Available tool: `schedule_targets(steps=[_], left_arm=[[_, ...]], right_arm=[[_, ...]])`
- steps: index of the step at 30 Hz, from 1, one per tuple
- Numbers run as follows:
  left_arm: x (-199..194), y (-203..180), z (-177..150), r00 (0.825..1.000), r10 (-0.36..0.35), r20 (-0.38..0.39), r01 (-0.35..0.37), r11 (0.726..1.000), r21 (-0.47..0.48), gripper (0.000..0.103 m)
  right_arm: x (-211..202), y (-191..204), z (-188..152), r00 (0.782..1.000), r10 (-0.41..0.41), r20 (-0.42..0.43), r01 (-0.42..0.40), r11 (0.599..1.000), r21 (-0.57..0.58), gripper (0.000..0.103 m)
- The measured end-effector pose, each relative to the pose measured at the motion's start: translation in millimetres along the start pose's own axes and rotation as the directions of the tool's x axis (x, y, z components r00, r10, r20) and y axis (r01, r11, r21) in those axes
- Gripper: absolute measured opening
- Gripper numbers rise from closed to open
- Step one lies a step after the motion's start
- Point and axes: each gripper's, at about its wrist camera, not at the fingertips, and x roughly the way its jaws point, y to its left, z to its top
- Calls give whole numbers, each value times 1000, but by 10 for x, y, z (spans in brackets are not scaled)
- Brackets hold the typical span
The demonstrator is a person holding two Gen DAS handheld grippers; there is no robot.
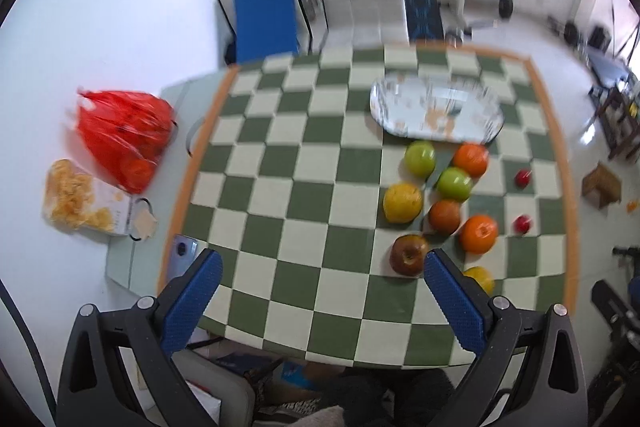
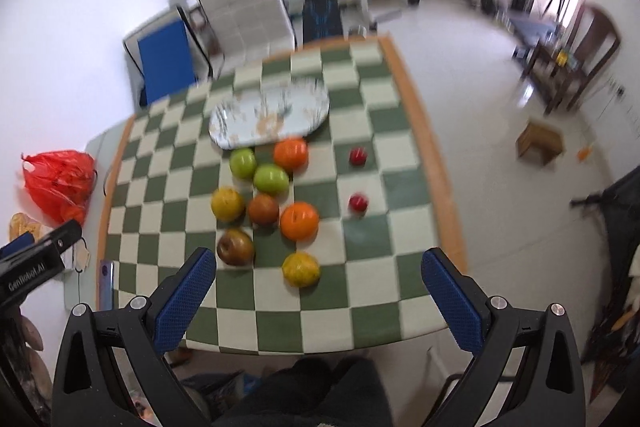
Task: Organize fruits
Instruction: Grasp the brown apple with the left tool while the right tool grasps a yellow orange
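Observation:
Loose fruit lies on a green-and-cream checked table (image 1: 280, 163) (image 2: 360, 291): two green apples (image 1: 420, 157) (image 2: 271, 178), oranges (image 1: 478, 233) (image 2: 299, 221), a brown apple (image 1: 409, 254) (image 2: 235, 247), yellow fruits (image 1: 402, 203) (image 2: 301, 269) and two small red fruits (image 1: 522, 223) (image 2: 358, 202). A pale oval plate (image 1: 436, 107) (image 2: 269, 117) sits just behind them with no fruit on it. My left gripper (image 1: 322, 275) hovers open above the table's near side, left of the fruit. My right gripper (image 2: 318, 273) is open above the near edge, holding nothing.
A red plastic bag (image 1: 122, 135) (image 2: 58, 181) and a packet of yellow snacks (image 1: 78, 197) lie off the table's left side, a phone (image 1: 182, 253) near the corner. Gym gear and a blue board (image 1: 266, 19) stand behind. A cardboard box (image 2: 540, 143) sits on the floor right.

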Motion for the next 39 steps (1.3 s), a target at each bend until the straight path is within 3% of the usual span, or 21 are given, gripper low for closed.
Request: schedule_targets(steps=[4,8,9,12,15,18,21,23,25,28,29,33,39], left_arm=[[828,-212,-8,986,-5,-168,13,999,48,103],[1523,-395,-76,937,-69,-341,92,995,50,101],[1694,-441,-106,917,-104,-386,126,991,32,101],[2005,-551,-146,870,-180,-460,193,981,-20,101],[2208,-638,-173,834,-235,-499,234,970,-65,101],[2300,-735,-194,811,-292,-506,285,954,-94,100],[2316,-820,-220,806,-314,-502,315,945,-86,83],[2326,-895,-258,802,-322,-502,333,940,-70,63],[2312,-945,-298,807,-317,-498,337,940,-51,62],[2242,-987,-373,830,-285,-480,323,946,-4,61],[2207,-975,-418,841,-261,-474,306,952,18,61],[2164,-870,-562,859,-214,-465,267,963,49,61],[2095,-787,-709,859,-250,-447,283,959,7,61]], right_arm=[[986,-63,-71,991,17,-135,-14,1000,23,102],[1760,-4,-198,971,11,-241,-11,1000,1,99],[1915,10,-230,965,16,-261,-16,1000,1,97],[2218,43,-323,948,36,-316,-30,999,23,94],[2380,74,-392,938,44,-342,-34,999,35,93],[2462,116,-457,927,50,-371,-38,999,39,92],[2564,149,-497,923,39,-384,-28,999,36,88],[2608,154,-532,920,35,-391,-21,999,42,87],[2658,163,-543,916,40,-400,-22,998,50,81],[2730,194,-562,907,42,-419,-19,998,59,75],[2750,205,-572,906,42,-421,-18,998,61,75],[2823,248,-585,903,37,-428,-11,998,61,72],[2903,309,-644,907,16,-421,12,998,65,62]])
